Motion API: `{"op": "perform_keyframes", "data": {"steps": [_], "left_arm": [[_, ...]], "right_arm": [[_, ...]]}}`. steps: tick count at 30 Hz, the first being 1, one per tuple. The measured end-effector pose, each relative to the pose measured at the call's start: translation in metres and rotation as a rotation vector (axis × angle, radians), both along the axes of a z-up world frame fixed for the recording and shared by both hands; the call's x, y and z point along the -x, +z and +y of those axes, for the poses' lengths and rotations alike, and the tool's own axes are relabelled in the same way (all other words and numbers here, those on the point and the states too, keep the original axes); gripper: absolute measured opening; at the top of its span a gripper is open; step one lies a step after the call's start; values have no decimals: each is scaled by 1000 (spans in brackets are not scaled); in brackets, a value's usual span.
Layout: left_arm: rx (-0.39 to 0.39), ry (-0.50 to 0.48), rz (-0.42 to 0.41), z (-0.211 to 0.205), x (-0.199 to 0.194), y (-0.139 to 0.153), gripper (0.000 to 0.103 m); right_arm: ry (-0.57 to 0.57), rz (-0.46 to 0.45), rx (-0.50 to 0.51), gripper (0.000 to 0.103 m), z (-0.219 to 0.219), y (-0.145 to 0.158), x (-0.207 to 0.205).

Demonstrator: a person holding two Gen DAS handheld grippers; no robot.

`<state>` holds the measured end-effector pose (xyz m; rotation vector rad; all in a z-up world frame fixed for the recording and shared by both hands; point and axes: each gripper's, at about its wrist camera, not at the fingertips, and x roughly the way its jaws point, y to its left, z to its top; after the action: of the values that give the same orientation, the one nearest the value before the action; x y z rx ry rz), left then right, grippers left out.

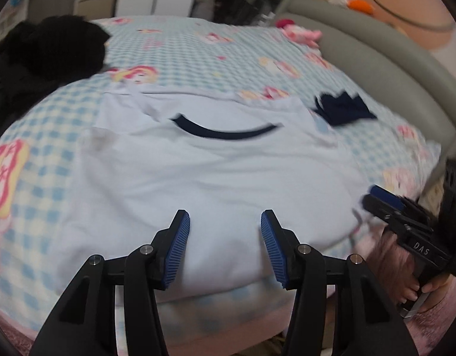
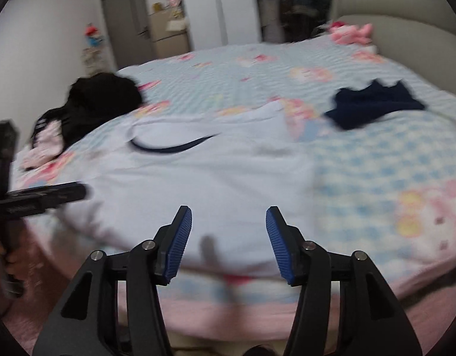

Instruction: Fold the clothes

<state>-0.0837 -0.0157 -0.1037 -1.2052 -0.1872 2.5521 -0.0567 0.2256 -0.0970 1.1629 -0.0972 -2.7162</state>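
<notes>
A pale blue T-shirt (image 1: 216, 175) with a dark navy collar lies flat on the bed, hem toward me; it also shows in the right wrist view (image 2: 198, 175). My left gripper (image 1: 225, 222) is open and empty, hovering over the shirt's near hem. My right gripper (image 2: 229, 219) is open and empty, over the hem's right part. The right gripper shows at the right edge of the left wrist view (image 1: 385, 198); the left gripper shows at the left edge of the right wrist view (image 2: 65, 192). Both views are blurred.
A small navy garment (image 1: 343, 109) lies right of the shirt, also in the right wrist view (image 2: 373, 106). A black clothes pile (image 1: 50, 50) sits at the far left. A pink item (image 1: 302, 34) lies by the grey headboard (image 1: 391, 53). The checked bedsheet (image 1: 198, 50) covers the bed.
</notes>
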Motion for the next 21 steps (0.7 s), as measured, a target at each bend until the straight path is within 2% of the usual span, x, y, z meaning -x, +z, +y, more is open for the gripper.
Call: {"op": "perform_keyframes", "data": {"steps": [1,2,4,6,8,11,13,14,18,21], "left_arm": [[-10,-7,11,3,0,0,53],[-17,-17,18,4,1,0,53],[35,-15,8,4,5,-4,52],[98,6,-21,0,9,-13,52],[93,8,-50,-7,8,-18,52],[98,7,-49,-19,-2,-14,51],[101,53,-42,-36,-6,-11,50],[81,81,-45,-46,-6,-10,49],[-110,197,-59,-86,-10,-4,49],[-159,206,-40,-88,-24,3,50]], "right_arm": [[20,-4,5,54,-5,-2,0],[13,-46,-24,54,-11,-13,5],[13,-77,-91,53,-21,-28,11],[11,-62,-111,53,-24,-26,13],[7,-68,-103,52,-20,-22,11],[-12,-68,-146,52,-12,-22,0],[-61,-81,-127,50,-1,-19,-4],[-84,-84,-117,45,5,-18,-8],[-165,-83,-68,43,27,-10,-12],[-182,-45,29,45,39,1,-20]]}}
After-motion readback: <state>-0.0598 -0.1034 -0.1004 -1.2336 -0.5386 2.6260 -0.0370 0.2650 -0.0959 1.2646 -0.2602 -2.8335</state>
